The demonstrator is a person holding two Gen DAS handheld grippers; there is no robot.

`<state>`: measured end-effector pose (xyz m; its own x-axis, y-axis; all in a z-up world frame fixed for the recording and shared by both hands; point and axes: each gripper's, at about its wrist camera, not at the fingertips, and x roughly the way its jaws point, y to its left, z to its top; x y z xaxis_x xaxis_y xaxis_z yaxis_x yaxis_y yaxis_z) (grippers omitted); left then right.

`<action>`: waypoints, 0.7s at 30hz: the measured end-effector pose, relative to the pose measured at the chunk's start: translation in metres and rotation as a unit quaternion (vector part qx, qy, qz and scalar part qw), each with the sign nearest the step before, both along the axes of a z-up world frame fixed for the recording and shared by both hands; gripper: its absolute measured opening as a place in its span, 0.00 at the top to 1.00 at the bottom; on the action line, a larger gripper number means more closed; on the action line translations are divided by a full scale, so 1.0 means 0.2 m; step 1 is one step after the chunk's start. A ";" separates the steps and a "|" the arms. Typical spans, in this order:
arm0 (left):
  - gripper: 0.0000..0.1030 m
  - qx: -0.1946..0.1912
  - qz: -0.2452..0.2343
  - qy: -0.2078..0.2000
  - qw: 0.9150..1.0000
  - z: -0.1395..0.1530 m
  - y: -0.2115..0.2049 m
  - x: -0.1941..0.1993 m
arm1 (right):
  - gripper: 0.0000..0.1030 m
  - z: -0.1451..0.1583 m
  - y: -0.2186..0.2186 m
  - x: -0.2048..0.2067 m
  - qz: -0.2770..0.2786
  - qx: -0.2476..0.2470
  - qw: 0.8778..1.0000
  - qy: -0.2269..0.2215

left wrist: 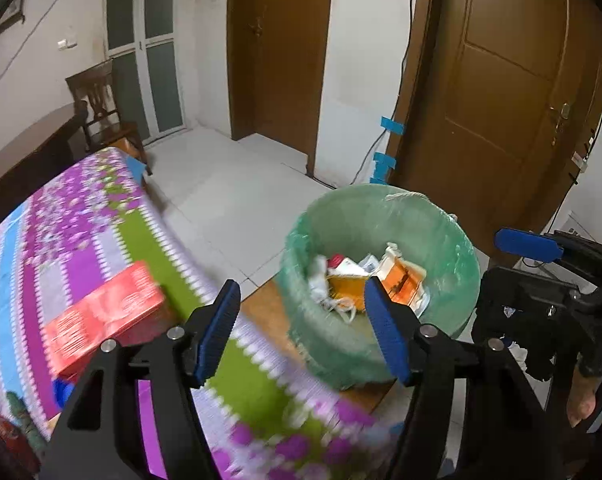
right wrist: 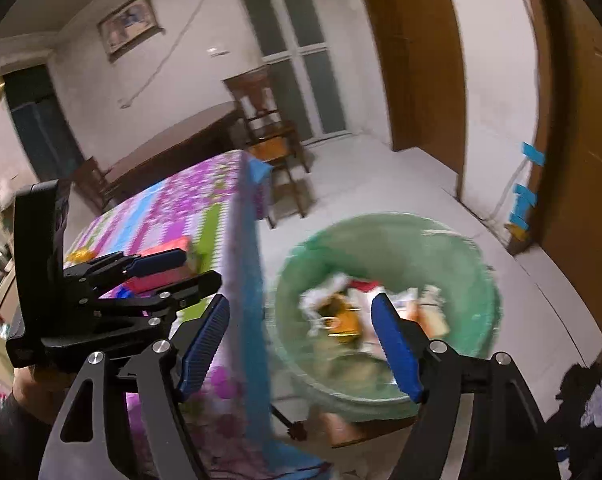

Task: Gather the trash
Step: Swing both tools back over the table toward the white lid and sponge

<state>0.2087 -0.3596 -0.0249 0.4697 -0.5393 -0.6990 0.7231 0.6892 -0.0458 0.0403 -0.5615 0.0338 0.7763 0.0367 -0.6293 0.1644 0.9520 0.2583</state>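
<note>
Left gripper (left wrist: 299,330) nearest, blue pads spread, nothing between. Right gripper (right wrist: 301,344) likewise released, empty. Trash bin (left wrist: 381,280) round, lined with green bag, mouth up, on low wooden stand beside tabletop (left wrist: 81,216); crumpled papers, orange wrappers (left wrist: 401,280) inside. Red box (left wrist: 105,316) flat on floral cloth, long axis running diagonally toward the tabletop edge by the bin.

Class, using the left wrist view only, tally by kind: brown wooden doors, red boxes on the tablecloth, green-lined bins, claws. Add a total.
Brown wooden doors: 2
Red boxes: 1
Green-lined bins: 1
Claws: 2, left claw and right claw
Total: 6
</note>
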 end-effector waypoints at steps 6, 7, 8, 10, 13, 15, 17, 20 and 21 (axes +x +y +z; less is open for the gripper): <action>0.36 0.003 0.008 -0.013 1.000 0.09 0.32 0.01 | 0.25 0.05 0.36 0.06 0.077 -0.015 0.997 -0.007; 0.36 0.004 0.010 -0.013 1.000 0.11 0.38 0.02 | 0.25 0.06 0.43 0.08 0.093 -0.017 0.995 -0.006; 0.35 0.006 0.012 -0.012 1.000 0.12 0.43 0.03 | 0.25 0.05 0.49 0.10 0.104 -0.020 0.994 -0.004; 0.35 0.012 0.017 -0.010 1.000 0.15 0.54 0.07 | 0.25 0.04 0.62 0.15 0.134 -0.027 0.991 0.005; 0.35 0.022 0.042 -0.010 0.999 0.18 0.76 0.16 | 0.25 0.00 0.80 0.20 0.177 -0.047 0.983 0.014; 0.35 0.020 0.074 -0.006 0.997 0.21 0.92 0.24 | 0.25 -0.02 0.90 0.24 0.200 -0.058 0.978 0.020; 0.35 0.008 0.105 0.004 0.994 0.23 1.08 0.32 | 0.25 -0.04 1.03 0.29 0.231 -0.070 0.970 0.025; 0.33 -0.004 0.135 0.028 0.990 0.22 1.24 0.41 | 0.28 -0.05 1.21 0.38 0.277 -0.087 0.957 0.024; 0.33 -0.005 0.142 0.034 0.989 0.21 1.29 0.44 | 0.29 -0.06 1.28 0.41 0.293 -0.096 0.951 0.026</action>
